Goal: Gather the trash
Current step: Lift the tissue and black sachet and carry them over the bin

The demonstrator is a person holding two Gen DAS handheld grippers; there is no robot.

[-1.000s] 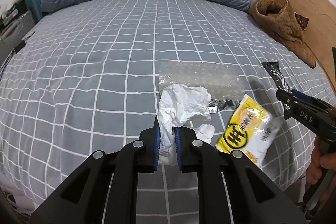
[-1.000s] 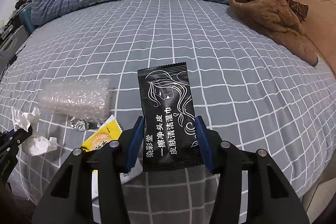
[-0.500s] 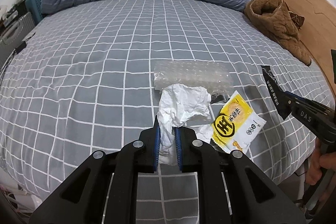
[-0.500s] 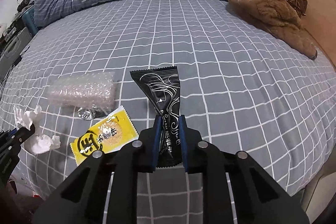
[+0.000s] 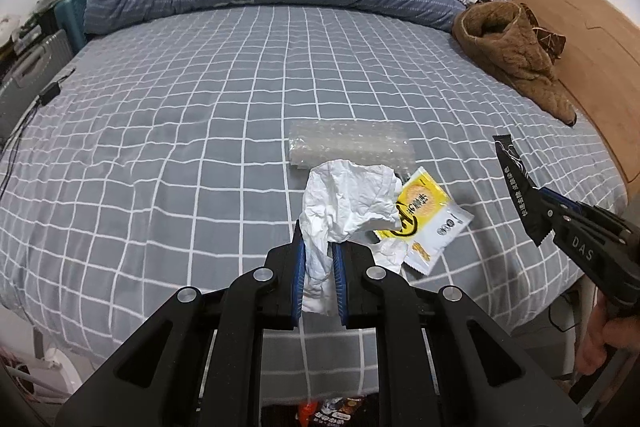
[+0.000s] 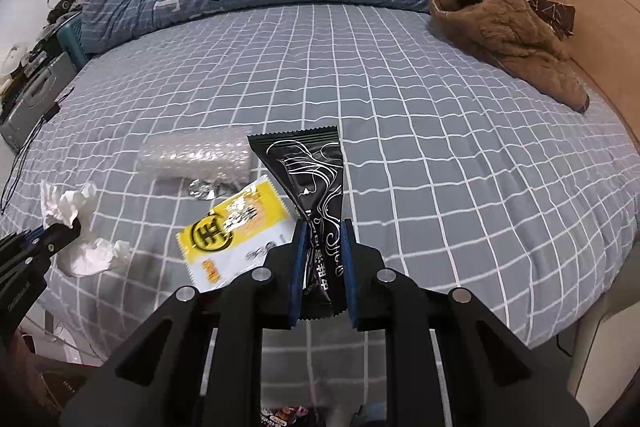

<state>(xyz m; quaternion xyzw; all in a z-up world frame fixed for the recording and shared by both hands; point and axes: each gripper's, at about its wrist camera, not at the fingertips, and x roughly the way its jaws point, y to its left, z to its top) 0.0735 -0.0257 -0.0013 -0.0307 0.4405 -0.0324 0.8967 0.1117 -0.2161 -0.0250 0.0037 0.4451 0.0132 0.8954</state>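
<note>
Now both loads want carrying off without loosening: the left gripper (image 5: 318, 269) is clenched on a crumpled white tissue (image 5: 344, 203), the right gripper (image 6: 323, 269) on a black foil sachet (image 6: 316, 187) printed with white Chinese characters. Ahead of the fingers, a yellow snack packet (image 6: 236, 227) and clear bubble wrap (image 6: 196, 157) lie on the grey checked bedsheet (image 5: 180, 147). "DAS" marks the right gripper's body.

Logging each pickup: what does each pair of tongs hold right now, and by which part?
The left tongs pinch the crumpled white tissue by its lower end. The right tongs clamp the black wrapper near its bottom edge.
</note>
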